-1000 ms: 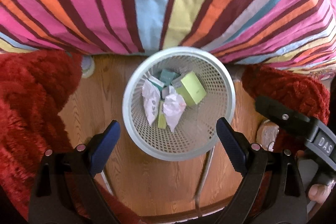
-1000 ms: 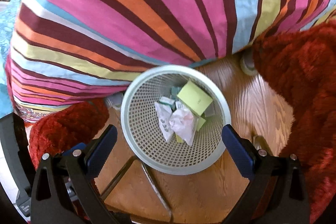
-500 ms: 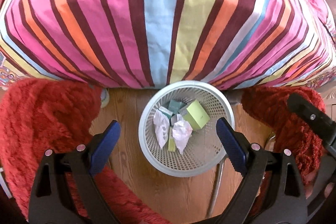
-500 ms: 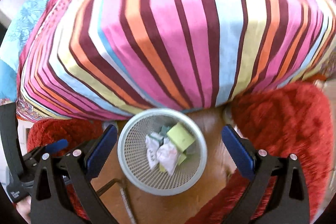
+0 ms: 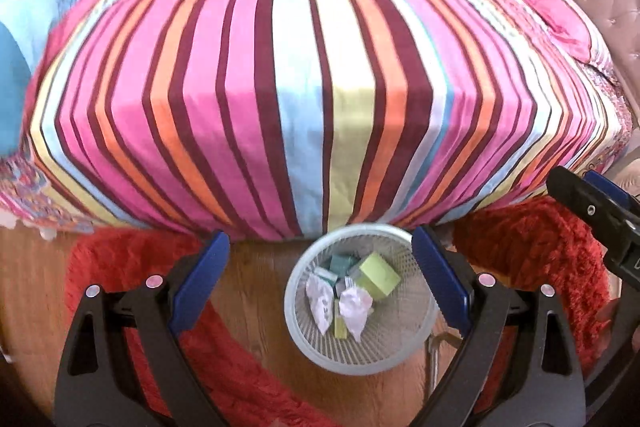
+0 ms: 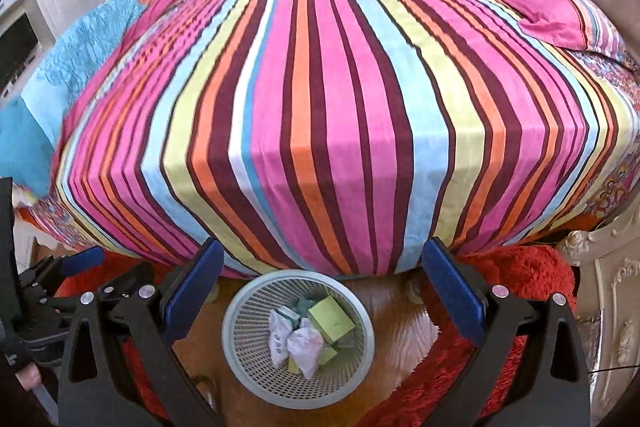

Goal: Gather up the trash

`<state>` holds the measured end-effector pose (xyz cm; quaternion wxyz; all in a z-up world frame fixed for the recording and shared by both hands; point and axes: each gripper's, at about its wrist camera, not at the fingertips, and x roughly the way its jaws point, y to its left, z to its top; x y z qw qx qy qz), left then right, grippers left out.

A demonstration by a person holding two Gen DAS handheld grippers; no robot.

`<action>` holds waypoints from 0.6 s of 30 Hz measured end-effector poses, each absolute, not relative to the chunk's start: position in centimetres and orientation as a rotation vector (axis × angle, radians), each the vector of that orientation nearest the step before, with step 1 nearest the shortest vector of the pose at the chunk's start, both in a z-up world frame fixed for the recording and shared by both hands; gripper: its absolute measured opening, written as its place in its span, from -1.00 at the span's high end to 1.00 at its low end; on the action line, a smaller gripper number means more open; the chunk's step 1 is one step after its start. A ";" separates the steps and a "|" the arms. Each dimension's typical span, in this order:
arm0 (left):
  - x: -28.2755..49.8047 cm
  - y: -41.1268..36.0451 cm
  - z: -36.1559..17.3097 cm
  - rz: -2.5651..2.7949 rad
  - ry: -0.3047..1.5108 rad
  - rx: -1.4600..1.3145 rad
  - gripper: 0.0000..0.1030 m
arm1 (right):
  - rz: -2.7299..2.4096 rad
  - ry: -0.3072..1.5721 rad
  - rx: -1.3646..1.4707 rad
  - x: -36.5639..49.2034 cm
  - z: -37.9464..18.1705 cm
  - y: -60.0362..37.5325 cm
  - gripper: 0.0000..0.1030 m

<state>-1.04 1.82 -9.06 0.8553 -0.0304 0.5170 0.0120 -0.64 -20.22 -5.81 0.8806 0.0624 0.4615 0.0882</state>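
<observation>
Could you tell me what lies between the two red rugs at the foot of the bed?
Bare wooden floor with the mesh wastebasket standing on it, holding crumpled paper and a green box. The left wrist view shows this best.

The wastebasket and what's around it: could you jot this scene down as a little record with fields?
Bin: round white mesh wastebasket on the wooden floor
Contents: light green box, crumpled white wrappers, small teal box
Behind bin: bed under striped bedspread
Beside bin: red shaggy rugs on both sides
Left gripper: open, empty
Right gripper: open, empty
</observation>
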 end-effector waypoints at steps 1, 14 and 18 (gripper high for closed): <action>-1.0 1.7 -8.6 0.025 1.072 -0.058 -0.75 | 0.184 0.951 0.141 -0.6 -5.4 -20.4 -0.85; -1.4 1.1 -3.2 0.029 0.921 -0.062 -0.75 | 0.196 0.831 0.172 -0.3 -1.3 -20.7 -0.85; -1.5 0.4 -1.6 0.044 0.865 -0.012 -0.75 | 0.212 0.822 0.177 -0.1 -0.7 -20.5 -0.85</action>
